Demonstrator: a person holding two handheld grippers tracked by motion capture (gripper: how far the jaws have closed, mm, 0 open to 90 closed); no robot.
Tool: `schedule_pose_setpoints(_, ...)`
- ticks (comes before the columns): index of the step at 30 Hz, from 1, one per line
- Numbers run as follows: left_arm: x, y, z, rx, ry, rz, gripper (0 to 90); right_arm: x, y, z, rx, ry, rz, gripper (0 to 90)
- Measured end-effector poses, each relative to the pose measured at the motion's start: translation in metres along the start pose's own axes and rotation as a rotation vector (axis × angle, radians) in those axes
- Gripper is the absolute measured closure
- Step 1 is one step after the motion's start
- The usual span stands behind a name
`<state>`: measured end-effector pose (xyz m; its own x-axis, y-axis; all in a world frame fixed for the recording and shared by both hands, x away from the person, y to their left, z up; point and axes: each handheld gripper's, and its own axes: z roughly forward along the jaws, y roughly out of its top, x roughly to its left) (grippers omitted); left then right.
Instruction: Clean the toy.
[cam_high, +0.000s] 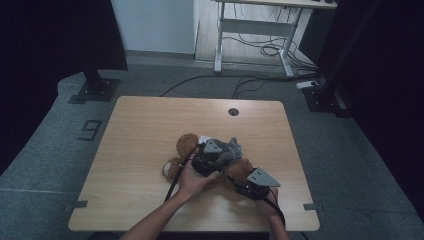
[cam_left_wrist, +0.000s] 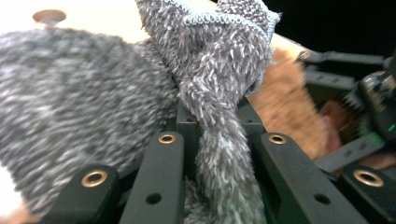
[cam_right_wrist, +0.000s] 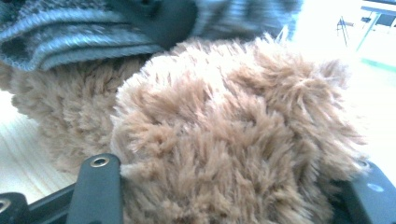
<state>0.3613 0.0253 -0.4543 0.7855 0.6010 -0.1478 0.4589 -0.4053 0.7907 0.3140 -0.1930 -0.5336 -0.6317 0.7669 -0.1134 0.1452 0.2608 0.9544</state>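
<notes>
A brown teddy bear (cam_high: 186, 145) lies on the wooden table (cam_high: 145, 125), partly under a grey fuzzy knitted garment (cam_high: 231, 148). My left gripper (cam_high: 209, 156) sits over the bear's middle. In the left gripper view a twisted strip of the grey garment (cam_left_wrist: 219, 154) runs between the jaws of my left gripper (cam_left_wrist: 215, 140), which is shut on it. My right gripper (cam_high: 256, 183) is at the bear's near right end. In the right gripper view its jaws stand wide on both sides of a thick brown furry part of the bear (cam_right_wrist: 233, 140), pressed into the fur of my right gripper's (cam_right_wrist: 233, 186) hold.
A round cable hole (cam_high: 233, 111) sits near the table's far edge. Behind the table stand a white desk frame (cam_high: 255, 30) with loose cables (cam_high: 260, 50) on the floor and dark stand bases (cam_high: 95, 90) at both sides.
</notes>
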Motion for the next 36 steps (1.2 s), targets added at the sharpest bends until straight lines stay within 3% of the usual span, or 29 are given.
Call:
schedule_pose_setpoints(4, 0.01, -0.009, -0.017, -0.025, -0.001, -0.013, 77.4, 0.001, 0.0, -0.001, 0.004, 0.003, 0.001, 36.9)
schedule_pose_setpoints(14, 0.046, -0.028, -0.055, -0.062, 0.081, -0.079, 77.1, 0.0, -0.002, -0.003, -0.003, 0.008, 0.012, 36.5)
schedule_pose_setpoints(21, 0.079, -0.057, -0.07, -0.056, 0.128, -0.164, 77.1, 0.0, -0.003, -0.003, -0.011, 0.007, 0.01, 36.3)
schedule_pose_setpoints(26, 0.096, -0.063, -0.077, -0.049, 0.154, -0.219, 77.1, 0.0, -0.004, -0.002, -0.016, 0.005, 0.01, 36.3)
schedule_pose_setpoints(28, 0.097, -0.058, -0.081, -0.062, 0.153, -0.226, 77.0, 0.0, -0.004, -0.003, -0.016, 0.005, 0.012, 36.2)
schedule_pose_setpoints(30, 0.093, -0.048, -0.083, -0.071, 0.154, -0.202, 77.0, -0.001, -0.004, -0.003, -0.018, 0.006, 0.011, 36.2)
schedule_pose_setpoints(36, 0.061, -0.005, -0.071, -0.088, 0.108, -0.108, 76.8, -0.001, -0.004, -0.003, -0.021, 0.01, 0.009, 35.5)
